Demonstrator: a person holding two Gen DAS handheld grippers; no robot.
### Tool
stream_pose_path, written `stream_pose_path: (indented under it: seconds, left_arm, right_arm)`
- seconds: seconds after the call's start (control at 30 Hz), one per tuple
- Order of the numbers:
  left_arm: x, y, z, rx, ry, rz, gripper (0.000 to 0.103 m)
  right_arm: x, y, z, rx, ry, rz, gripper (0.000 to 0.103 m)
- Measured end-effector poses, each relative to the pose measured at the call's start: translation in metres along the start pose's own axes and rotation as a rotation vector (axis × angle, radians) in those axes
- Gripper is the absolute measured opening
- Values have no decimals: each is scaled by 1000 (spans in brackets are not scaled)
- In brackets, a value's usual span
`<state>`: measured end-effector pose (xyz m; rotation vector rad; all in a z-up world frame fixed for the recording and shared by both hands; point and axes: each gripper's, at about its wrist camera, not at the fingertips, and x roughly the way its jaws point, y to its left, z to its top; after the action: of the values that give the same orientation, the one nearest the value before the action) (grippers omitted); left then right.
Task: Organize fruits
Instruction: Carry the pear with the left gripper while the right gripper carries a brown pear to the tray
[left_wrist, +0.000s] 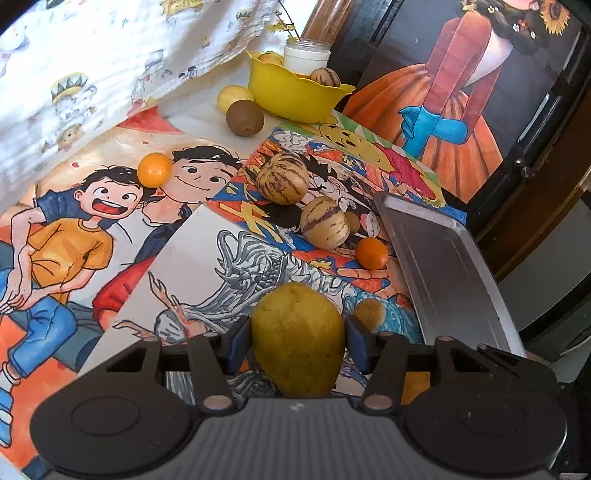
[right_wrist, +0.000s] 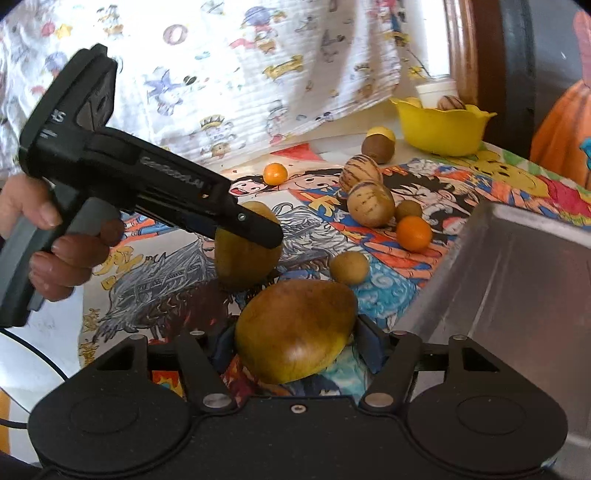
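A yellow-green mango (left_wrist: 299, 339) sits between the blue pads (left_wrist: 236, 341) of my left gripper (left_wrist: 298, 343), which is shut on it. From the right wrist view that gripper (right_wrist: 258, 236) is seen side-on, held by a hand (right_wrist: 55, 240), with its mango (right_wrist: 243, 258) just above the drawings. A browner mango (right_wrist: 295, 328) lies crosswise in my right gripper (right_wrist: 297, 345), both pads against its sides. Loose on the drawings lie two striped melons (left_wrist: 282, 179) (left_wrist: 325, 221), two small oranges (left_wrist: 155, 169) (left_wrist: 371, 253) and a small kiwi (left_wrist: 369, 312).
A metal tray (left_wrist: 443, 266) lies at the right. A yellow bowl (left_wrist: 295, 92) with fruit stands at the back before a white jar (left_wrist: 306, 55), with a kiwi (left_wrist: 245, 118) and a yellow fruit (left_wrist: 234, 98) beside it. A printed cloth (left_wrist: 110, 55) hangs along the left.
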<state>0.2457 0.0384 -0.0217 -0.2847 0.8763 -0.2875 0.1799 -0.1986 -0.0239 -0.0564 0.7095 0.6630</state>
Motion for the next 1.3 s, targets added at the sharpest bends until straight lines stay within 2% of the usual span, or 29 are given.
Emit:
stream_pose_path:
  seconds: [0.37,0.47,0.6,0.77,0.97,1.13,1.3]
  left_arm:
    - [15,-23,3,142,-18,62,59]
    - [20,-24,1,138,19,44,59]
    - [20,-31,-3,157,7,72,58]
    - [13,-35,-8,142,9,98,58]
    - [0,-33,-16,59,29,81,58]
    - [-12,-43,-19,49,-7,103,58]
    - [-20,-62,-4,65,-54,103,58]
  right_arm:
    - [-12,5,-13,21,-25,-7,67]
    - [-14,4,-15,29,-28,-7,67]
    - [-17,3,-18,35,-35,-6,66]
    - [-23,2,-24,46,-52,9,66]
    - [-34,-1,-34,93,-98,45,65]
    - [-51,-8,-39,144,-172,68,65]
    - [-78,-26,-32,179,-247,59,65]
